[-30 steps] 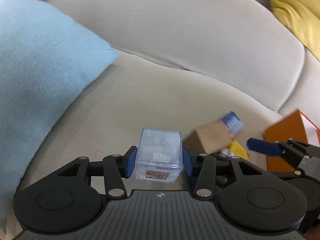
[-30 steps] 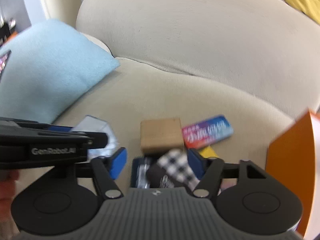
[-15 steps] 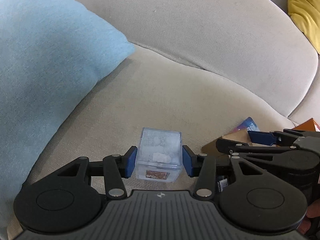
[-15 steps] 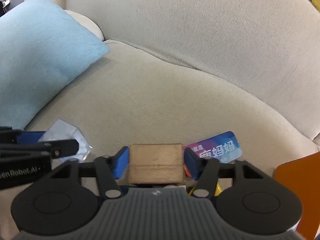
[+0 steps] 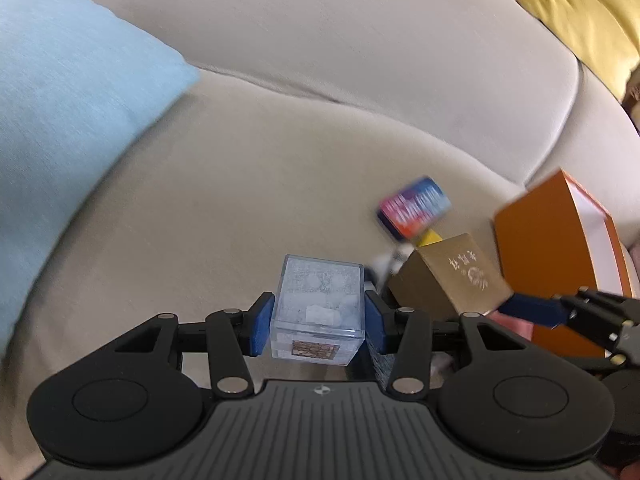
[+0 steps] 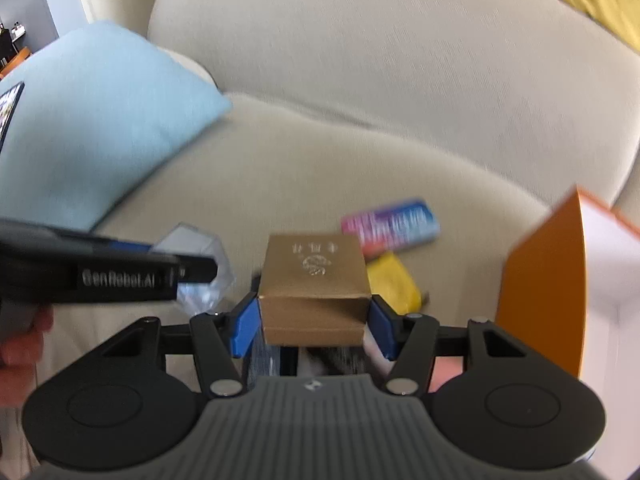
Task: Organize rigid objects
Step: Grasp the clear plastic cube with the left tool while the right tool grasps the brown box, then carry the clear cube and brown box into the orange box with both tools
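Note:
My left gripper [image 5: 319, 322] is shut on a clear plastic cube [image 5: 320, 300] with white pieces inside and holds it above the beige sofa seat [image 5: 240, 200]. My right gripper [image 6: 313, 330] is shut on a brown cardboard box [image 6: 314, 272] with gold print, both blue pads pressed on its sides. In the left wrist view the brown box [image 5: 452, 280] hangs tilted just right of the cube. In the right wrist view the cube [image 6: 200, 248] shows behind a finger [image 6: 192, 270] of the left gripper.
A pink-and-blue packet [image 6: 394, 228] and a yellow item [image 6: 392, 284] lie on the seat past the brown box. An orange box with a white inside [image 6: 540, 292] stands at the right. A light blue cushion [image 5: 60, 120] fills the left, a yellow cushion [image 5: 572, 12] the far right.
The right gripper, open over the pile a second ago, closed on the brown box and raised it. The left gripper kept the cube and swung slightly sideways.

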A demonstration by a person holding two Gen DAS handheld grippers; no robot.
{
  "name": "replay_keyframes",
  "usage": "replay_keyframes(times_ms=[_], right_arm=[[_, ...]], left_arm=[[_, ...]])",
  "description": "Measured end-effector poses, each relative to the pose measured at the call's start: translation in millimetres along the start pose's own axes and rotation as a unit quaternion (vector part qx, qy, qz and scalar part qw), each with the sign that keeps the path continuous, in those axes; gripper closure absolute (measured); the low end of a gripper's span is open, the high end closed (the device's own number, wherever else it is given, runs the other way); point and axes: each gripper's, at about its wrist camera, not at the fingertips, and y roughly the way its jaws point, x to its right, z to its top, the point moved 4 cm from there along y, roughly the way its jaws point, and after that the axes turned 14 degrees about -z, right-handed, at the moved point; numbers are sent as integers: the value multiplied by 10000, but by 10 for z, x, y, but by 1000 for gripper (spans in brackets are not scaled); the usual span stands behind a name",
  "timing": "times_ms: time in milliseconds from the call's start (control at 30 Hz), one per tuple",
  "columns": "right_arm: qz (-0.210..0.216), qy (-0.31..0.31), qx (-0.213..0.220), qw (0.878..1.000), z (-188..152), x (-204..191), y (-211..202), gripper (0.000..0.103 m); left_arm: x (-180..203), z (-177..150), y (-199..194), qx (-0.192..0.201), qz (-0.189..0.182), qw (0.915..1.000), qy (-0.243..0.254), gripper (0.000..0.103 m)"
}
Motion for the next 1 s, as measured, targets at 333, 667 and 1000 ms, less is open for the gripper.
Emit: replay_keyframes(times_ms=[333, 667, 1000], right_arm=[[28, 74, -243, 9997, -293, 101, 6, 39], [-20, -77, -12, 10000, -141, 43, 42, 37], [-17, 10, 184, 9998, -130, 97, -116, 43]], left_arm=[[94, -131, 79, -100, -66, 9999, 94, 49], [28, -61, 85, 7, 4, 10000, -59, 49], [198, -72, -191, 231, -82, 9997, -90, 49]])
